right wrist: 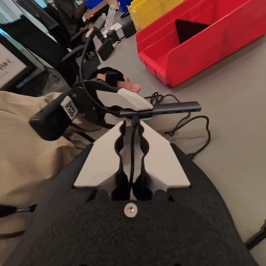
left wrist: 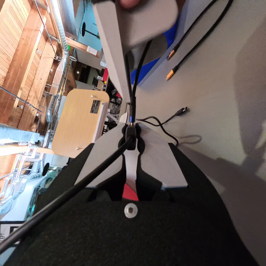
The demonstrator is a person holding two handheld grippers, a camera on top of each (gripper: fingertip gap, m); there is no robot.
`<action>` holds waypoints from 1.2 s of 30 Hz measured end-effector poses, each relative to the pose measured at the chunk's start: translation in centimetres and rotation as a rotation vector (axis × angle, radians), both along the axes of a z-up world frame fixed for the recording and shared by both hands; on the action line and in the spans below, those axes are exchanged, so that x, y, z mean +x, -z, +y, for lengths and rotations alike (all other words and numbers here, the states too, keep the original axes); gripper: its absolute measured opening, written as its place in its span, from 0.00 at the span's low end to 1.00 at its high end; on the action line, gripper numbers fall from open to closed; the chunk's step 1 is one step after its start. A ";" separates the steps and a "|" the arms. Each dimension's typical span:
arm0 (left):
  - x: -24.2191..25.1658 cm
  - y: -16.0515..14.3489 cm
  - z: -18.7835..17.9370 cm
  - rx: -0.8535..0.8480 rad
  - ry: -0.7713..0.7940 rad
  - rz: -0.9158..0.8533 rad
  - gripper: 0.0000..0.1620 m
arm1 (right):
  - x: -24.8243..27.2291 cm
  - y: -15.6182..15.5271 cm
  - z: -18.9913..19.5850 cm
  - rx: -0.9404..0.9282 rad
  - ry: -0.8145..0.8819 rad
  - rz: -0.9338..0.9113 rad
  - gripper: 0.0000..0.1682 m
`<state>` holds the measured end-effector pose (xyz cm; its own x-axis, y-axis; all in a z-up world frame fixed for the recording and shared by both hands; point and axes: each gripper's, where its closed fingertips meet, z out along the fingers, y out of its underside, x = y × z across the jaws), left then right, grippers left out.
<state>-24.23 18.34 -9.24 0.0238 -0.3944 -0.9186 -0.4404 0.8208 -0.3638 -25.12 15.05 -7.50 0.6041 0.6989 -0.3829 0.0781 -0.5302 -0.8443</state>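
Observation:
My left gripper point(left wrist: 131, 129) is shut on one end of a slim dark grey hub point(left wrist: 131, 138), held above the grey table. In the right wrist view the hub point(right wrist: 179, 108) sticks out to the right of the left gripper point(right wrist: 150, 111), with several ports along its side. A black cable plug with a blue ring point(right wrist: 135, 120) is seated in the hub's near side; it also shows in the left wrist view point(left wrist: 132, 119). My right gripper point(right wrist: 132, 123) stands around this plug, jaws a little apart, with a gap on the plug's left. The plug's cable runs back between the fingers.
A red bin point(right wrist: 187, 64) and a yellow bin point(right wrist: 146, 13) stand at the back right of the table point(right wrist: 223, 165). Loose black cables point(right wrist: 201, 129) lie under the hub. Two orange-tipped cables point(left wrist: 170, 75) and a small black plug point(left wrist: 182, 111) lie beyond. A person's beige clothing point(right wrist: 28, 151) is at left. My left and right fingertips are right by each other.

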 end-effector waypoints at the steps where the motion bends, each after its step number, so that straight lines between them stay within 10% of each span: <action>1: 0.0 0.0 -0.1 0.009 0.004 -0.003 0.07 | 0.1 0.2 0.2 0.026 0.019 -0.034 0.06; 36: -0.3 1.1 0.8 -0.073 -0.137 0.047 0.05 | -0.5 1.3 1.2 0.074 0.119 -0.077 0.05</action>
<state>-24.52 19.16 -10.32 0.0394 -0.4564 -0.8889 -0.5640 0.7242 -0.3968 -25.58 16.23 -8.75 0.7096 0.6453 -0.2829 0.0843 -0.4764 -0.8752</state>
